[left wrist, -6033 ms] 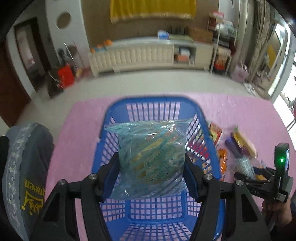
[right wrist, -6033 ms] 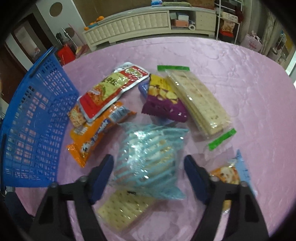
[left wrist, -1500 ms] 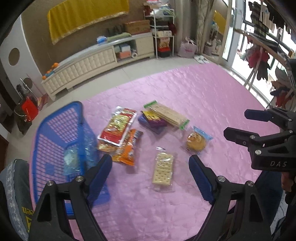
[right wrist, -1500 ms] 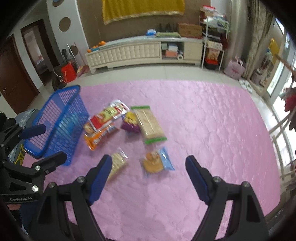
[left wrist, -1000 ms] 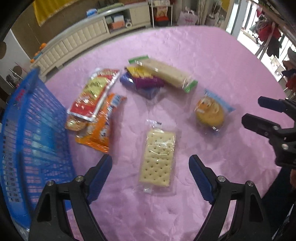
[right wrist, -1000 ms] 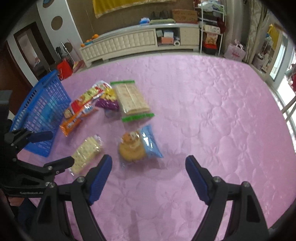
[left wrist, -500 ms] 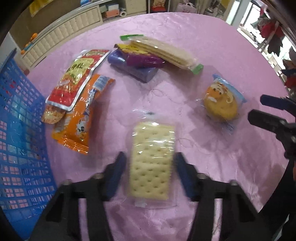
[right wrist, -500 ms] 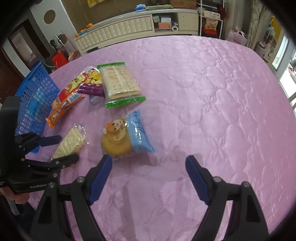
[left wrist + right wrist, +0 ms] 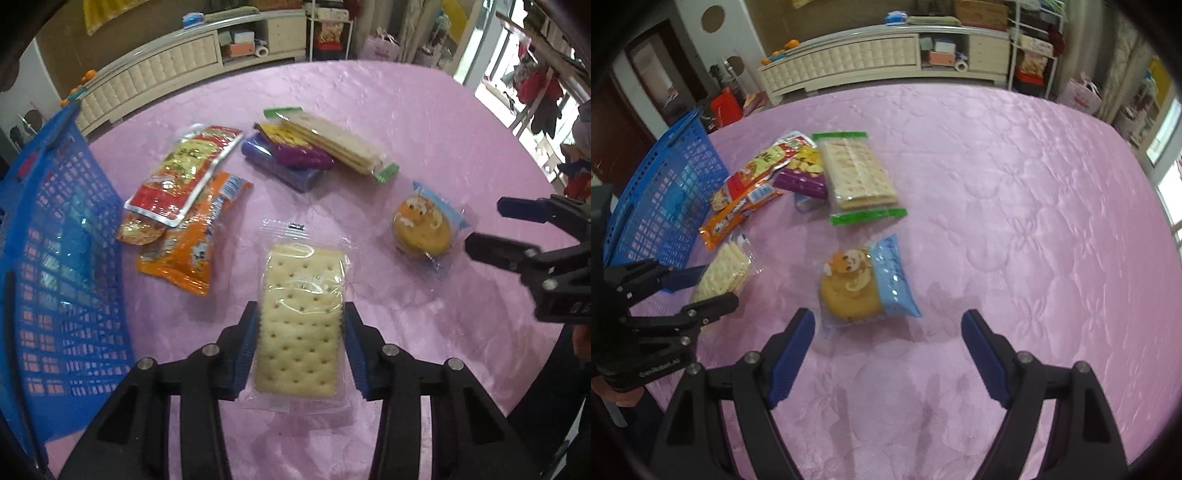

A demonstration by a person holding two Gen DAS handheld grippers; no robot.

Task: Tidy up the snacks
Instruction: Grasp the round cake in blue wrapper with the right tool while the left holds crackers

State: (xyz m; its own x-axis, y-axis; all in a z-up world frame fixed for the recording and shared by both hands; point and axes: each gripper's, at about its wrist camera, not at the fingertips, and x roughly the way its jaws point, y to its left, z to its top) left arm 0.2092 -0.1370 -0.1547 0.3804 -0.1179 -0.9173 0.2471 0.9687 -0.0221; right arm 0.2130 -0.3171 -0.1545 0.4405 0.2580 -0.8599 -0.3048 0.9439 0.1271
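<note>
Closing in on the small cracker pack (image 9: 300,325), the left tool (image 9: 300,345) now has its blue pads (image 9: 246,345) pressed against both long edges of the pack, where a second ago the jaws stood wide apart above it; they have just been closing, with the pack between them. The camera has also dropped nearer the desk (image 9: 424,122), so the snacks fill more of the view than before. The right tool (image 9: 888,349) has barely shifted and its jaws stand wide apart, released, with nothing between them; the round cake pack (image 9: 866,286) lies just ahead of its left finger.

The grasped pack is a clear wrapper around one pale square-edged cracker sheet dotted with holes, lying flat on the pink quilted cover, its crimped end pointing away from the tool. To its left lie an orange snack bag (image 9: 192,243) and, overlapping it, a red and yellow pouch (image 9: 184,177). Farther back a purple bag (image 9: 291,151) rests on a blue packet, with a long cracker sleeve (image 9: 332,142) with green ends leaning on it. The cake pack, blue at one end with a cartoon face, sits apart to the right. The blue basket (image 9: 55,236) stands at the desk's left edge, a pale blue bag dimly visible through its mesh.
</note>
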